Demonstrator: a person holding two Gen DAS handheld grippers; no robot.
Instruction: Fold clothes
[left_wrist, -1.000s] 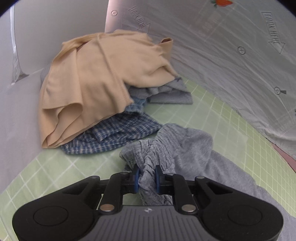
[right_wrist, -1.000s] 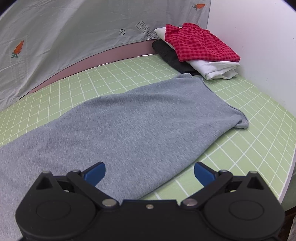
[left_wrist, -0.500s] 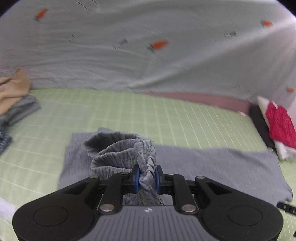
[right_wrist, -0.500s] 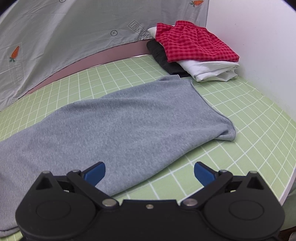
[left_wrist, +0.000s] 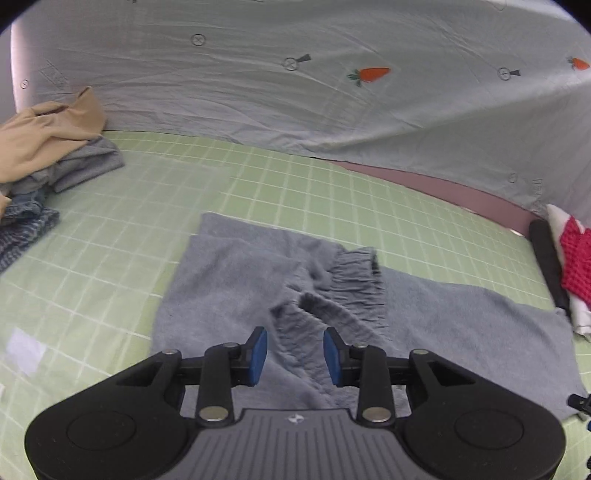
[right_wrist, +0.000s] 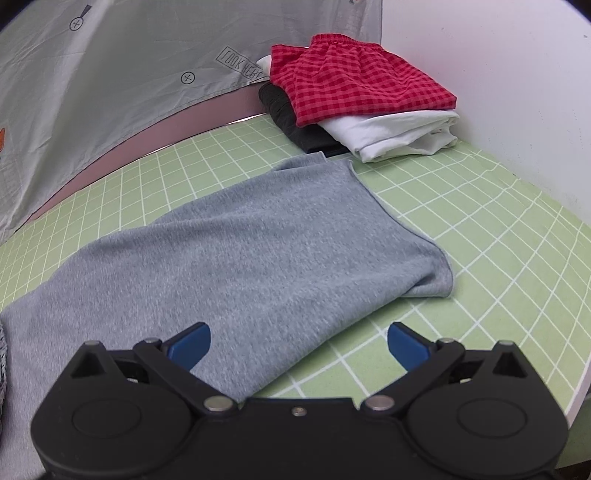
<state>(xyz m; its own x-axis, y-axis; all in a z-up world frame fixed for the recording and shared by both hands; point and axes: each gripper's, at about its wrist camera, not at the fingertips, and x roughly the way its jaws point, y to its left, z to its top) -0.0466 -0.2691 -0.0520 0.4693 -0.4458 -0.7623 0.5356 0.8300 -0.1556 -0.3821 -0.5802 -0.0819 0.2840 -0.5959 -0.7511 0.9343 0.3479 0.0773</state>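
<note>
Left gripper (left_wrist: 294, 350): fingers have just been opening, pads clear of the grey trousers (left_wrist: 258, 273) waistband between them. Right gripper (right_wrist: 298, 341): fingers wide apart, empty, over the trousers on the bench (right_wrist: 480, 229).

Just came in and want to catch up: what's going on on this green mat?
A person is folding grey trousers with two handheld grippers. The left gripper has just been opening, its pads clear of the elastic waistband folded over the legs. The right gripper hovers open above the leg end. Folded clothes sit stacked nearby.
</note>
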